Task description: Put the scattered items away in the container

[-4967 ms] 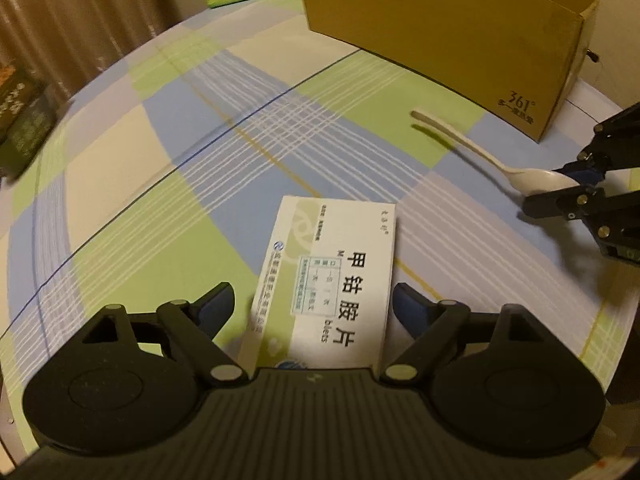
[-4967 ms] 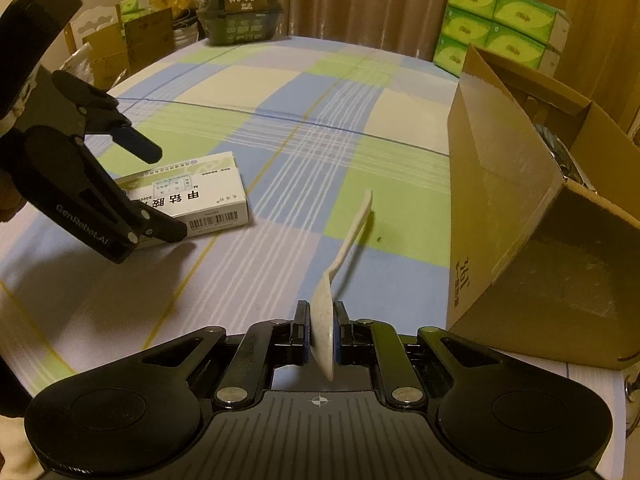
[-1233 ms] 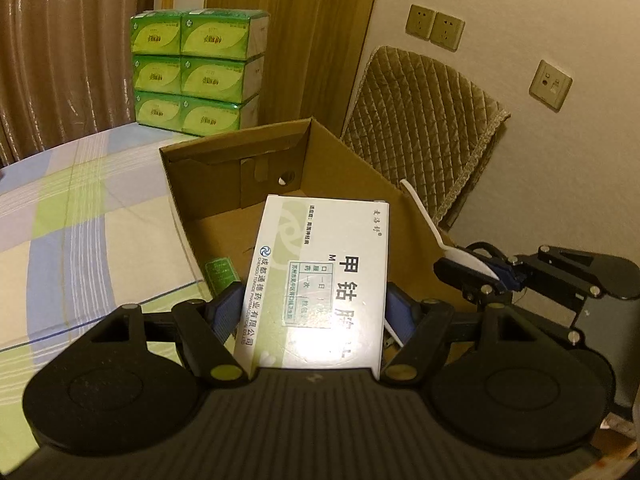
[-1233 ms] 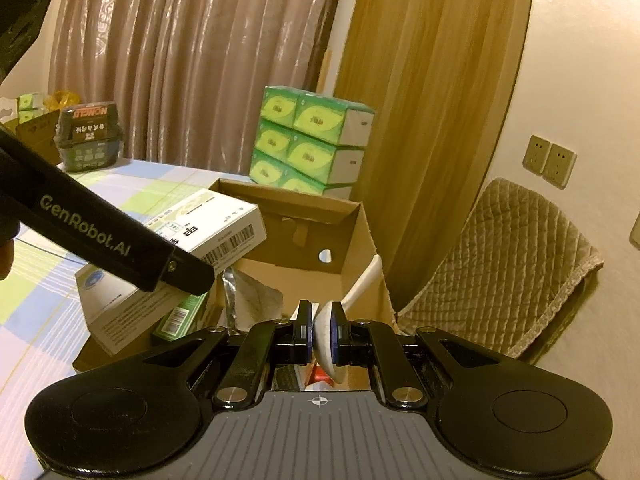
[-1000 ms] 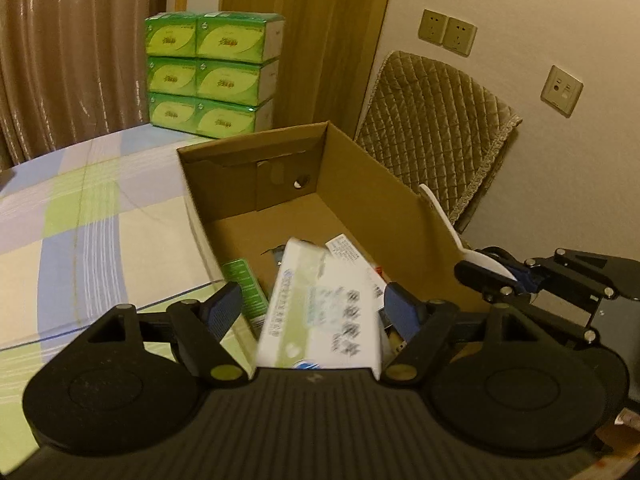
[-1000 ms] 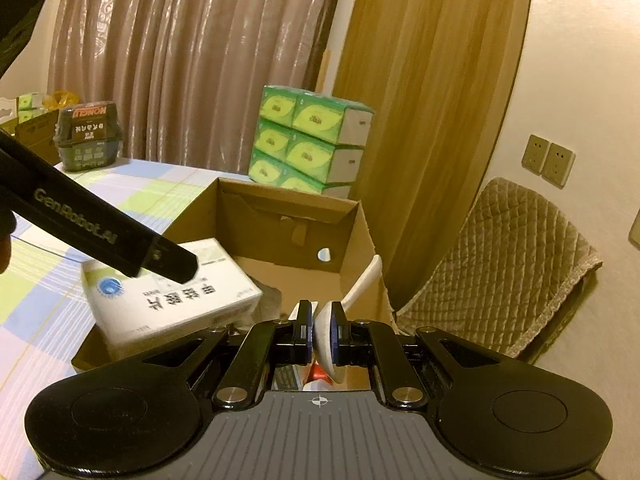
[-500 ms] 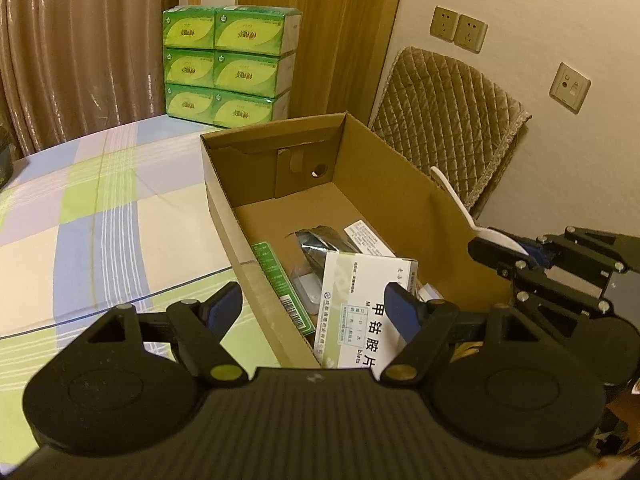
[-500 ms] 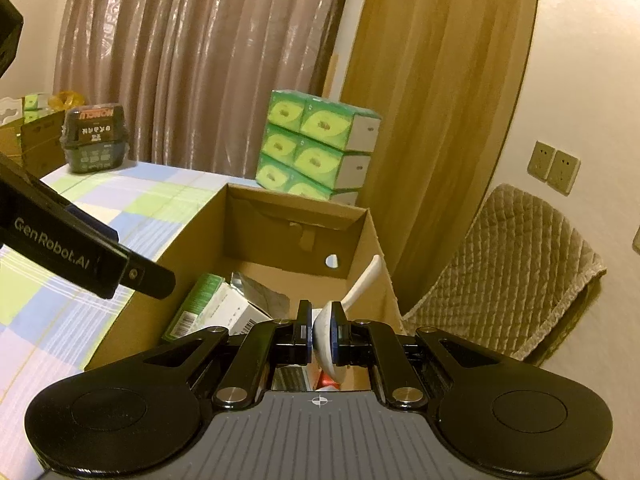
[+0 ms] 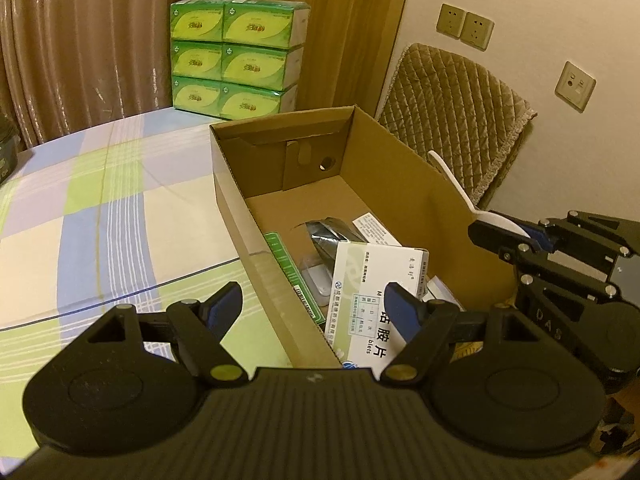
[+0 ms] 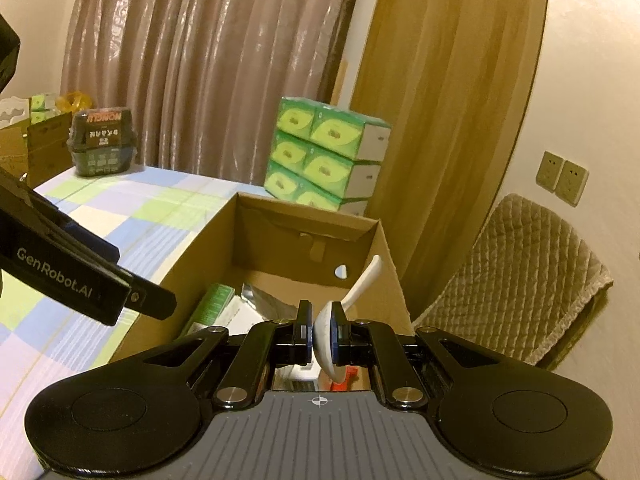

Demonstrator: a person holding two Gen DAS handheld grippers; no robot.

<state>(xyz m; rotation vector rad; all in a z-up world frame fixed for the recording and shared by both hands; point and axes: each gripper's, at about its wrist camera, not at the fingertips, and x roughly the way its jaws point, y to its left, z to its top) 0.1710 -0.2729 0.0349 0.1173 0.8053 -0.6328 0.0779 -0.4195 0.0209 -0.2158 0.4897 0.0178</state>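
both tongs hung over the cardboard box (image 9: pixel 400 200), and i read them from left to right. my left gripper (image 9: pixel 312 312) was spread wide and held nothing; its two blue pads stood well apart above the near left wall of the box. the white medicine carton (image 9: pixel 372 280) lay inside, tilted against the other packets there, a green packet (image 9: pixel 286 258) and a silver pouch (image 9: pixel 328 236) just beside it. further right, my right gripper (image 10: pixel 320 334) was clamped on the bowl of the white spoon (image 10: pixel 362 282), whose handle slanted up and away over the box's interior. i judged it was held by the bowl so the handle could go in first. the box stood at the right edge of the checked tablecloth (image 9: pixel 100 200), with a quilted chair back (image 9: pixel 452 104) close behind it, so room on that side looked tight. the far half of the box floor was bare, which seemed the easiest place for the spoon to land
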